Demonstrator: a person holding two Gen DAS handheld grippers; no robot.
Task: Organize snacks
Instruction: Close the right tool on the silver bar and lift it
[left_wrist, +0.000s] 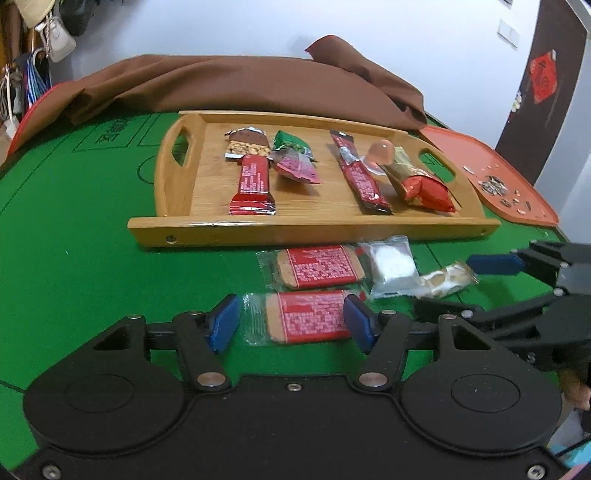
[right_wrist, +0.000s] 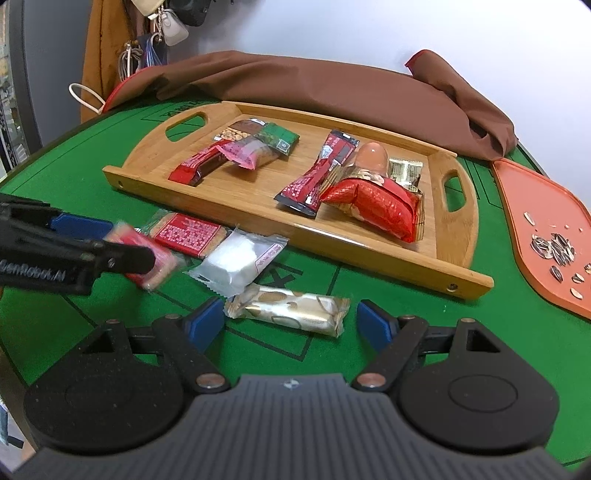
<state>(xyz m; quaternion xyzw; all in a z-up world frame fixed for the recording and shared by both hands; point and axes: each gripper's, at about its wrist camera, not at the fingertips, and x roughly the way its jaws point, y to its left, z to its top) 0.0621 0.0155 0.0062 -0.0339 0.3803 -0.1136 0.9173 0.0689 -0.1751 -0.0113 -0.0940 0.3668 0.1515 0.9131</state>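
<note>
Left gripper (left_wrist: 291, 326): matte black body, two round housings with shallow circular recesses, triangular cut-outs in the arms, silver pivot pins, small screws along the housing edge. Blue padded fingertips (left_wrist: 223, 323) on black link arms. Seen from the right wrist view, white lettering along one black finger, partly cut off.

Right gripper (right_wrist: 291, 325): same black build, but with a grey ribbed centre plate bearing one cross-head screw, copper-toned pivot pins. Blue pads (right_wrist: 373, 325), rectangular, slightly rounded.
</note>
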